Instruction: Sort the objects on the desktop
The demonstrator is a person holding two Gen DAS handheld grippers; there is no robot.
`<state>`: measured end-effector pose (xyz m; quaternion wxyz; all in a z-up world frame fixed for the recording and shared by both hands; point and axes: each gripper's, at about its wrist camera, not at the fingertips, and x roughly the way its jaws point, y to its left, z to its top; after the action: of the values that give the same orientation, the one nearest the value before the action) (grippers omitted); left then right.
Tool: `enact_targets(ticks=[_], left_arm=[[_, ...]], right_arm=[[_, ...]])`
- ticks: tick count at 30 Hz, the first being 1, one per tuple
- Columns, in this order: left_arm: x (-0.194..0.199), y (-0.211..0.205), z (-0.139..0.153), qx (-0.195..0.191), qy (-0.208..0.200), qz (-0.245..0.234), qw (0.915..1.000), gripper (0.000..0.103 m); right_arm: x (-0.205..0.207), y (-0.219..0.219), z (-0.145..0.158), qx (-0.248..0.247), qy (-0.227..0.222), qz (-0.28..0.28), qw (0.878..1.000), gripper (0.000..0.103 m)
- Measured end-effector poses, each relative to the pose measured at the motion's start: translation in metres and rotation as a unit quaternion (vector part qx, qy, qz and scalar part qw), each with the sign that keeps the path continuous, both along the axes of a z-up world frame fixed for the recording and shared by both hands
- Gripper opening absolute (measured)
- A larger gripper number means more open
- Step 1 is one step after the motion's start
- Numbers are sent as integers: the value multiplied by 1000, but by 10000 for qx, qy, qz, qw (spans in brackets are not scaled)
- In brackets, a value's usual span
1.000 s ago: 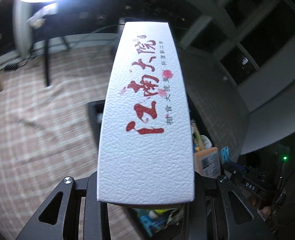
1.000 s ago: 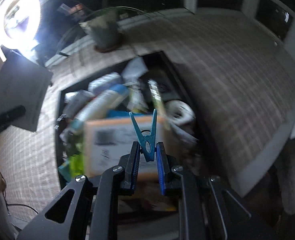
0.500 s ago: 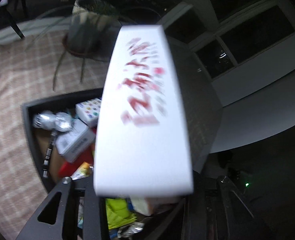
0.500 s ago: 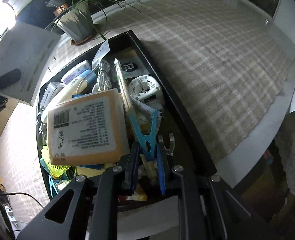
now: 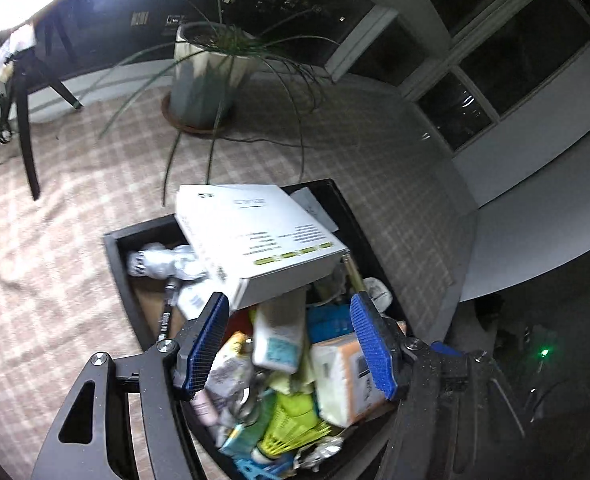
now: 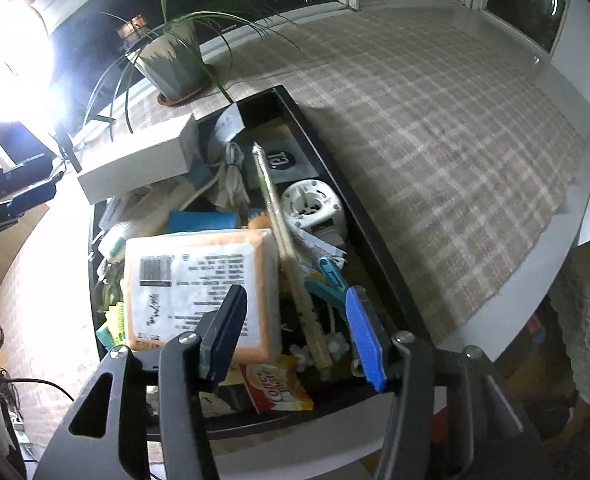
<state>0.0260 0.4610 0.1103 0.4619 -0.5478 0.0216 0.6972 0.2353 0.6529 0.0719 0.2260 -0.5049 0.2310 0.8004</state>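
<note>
The white box point(image 5: 255, 236) lies tilted atop the heaped black tray point(image 5: 115, 248), free of the left gripper point(image 5: 291, 344), whose empty jaws are opening, as are the right gripper's point(image 6: 295, 332) over the blue clothespin point(image 6: 331, 280) among tissue pack point(image 6: 199, 288) and clutter; best lift both clear without nudging the pile.

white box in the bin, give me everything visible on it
The white box is a flat rectangular carton, cardboard by the look. Its broad face carries small grey print and a row of green marks near one edge; more print runs along a side. It lies tilted on top of the clutter at the far end of the black bin, one corner sticking out past the rim. It rests on a silver wrapped item and other things beneath it. Neither gripper touches it.
</note>
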Motion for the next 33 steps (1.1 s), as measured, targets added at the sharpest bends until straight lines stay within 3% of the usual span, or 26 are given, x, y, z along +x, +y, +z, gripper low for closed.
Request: enact_targets(ticks=[8, 18, 27, 33], left_arm=[[-3, -32, -2, -321, 414, 159, 9985, 60], [-4, -96, -6, -753, 847, 519, 9922, 61], [-3, -187, -15, -1166, 1141, 1022, 9813, 62], [0, -261, -14, -1306, 1267, 1686, 9687, 62]], right_arm=[[-10, -13, 10, -36, 168, 33, 9998, 51], [-32, -66, 23, 98, 272, 355, 9990, 53], [-63, -147, 30, 197, 369, 943, 9947, 56], [-88, -219, 27, 244, 400, 1478, 9879, 56]])
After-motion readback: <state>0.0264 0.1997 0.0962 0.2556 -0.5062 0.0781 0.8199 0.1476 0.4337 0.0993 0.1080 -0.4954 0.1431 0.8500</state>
